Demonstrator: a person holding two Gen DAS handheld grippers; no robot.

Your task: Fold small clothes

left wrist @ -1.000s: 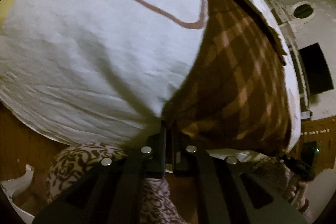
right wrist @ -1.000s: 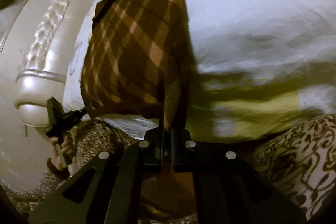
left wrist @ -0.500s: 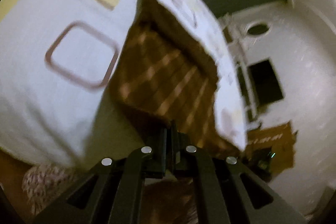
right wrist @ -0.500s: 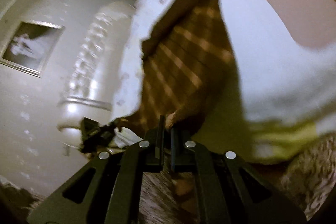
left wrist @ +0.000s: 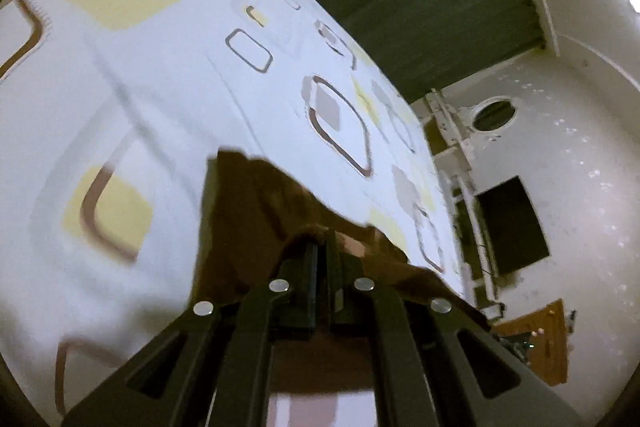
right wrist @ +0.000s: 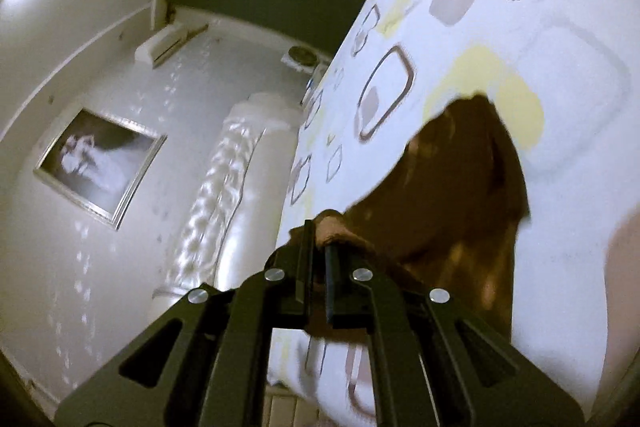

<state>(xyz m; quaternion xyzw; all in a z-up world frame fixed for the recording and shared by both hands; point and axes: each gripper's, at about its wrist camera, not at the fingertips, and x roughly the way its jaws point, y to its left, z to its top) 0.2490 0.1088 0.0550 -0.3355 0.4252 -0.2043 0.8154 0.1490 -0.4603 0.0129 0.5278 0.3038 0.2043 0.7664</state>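
Hanging brown plaid garment (left wrist: 256, 223), blurred, bunched

The left tongs (left wrist: 323, 259) tilt downward, their two black fingers (left wrist: 310, 267) pressed together and pinching a fold of brown cloth (left wrist: 248, 219). The right tongs (right wrist: 318, 247) point nearer to level, fingers (right wrist: 306, 251) likewise closed, clamping another edge of the same cloth, which hangs to their right.

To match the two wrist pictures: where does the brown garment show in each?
Left wrist: brown garment lower centre, running into the left gripper.
Right wrist: brown garment centre-right, running into the right gripper.
Shared landmark: patterned bedsheet beneath it.
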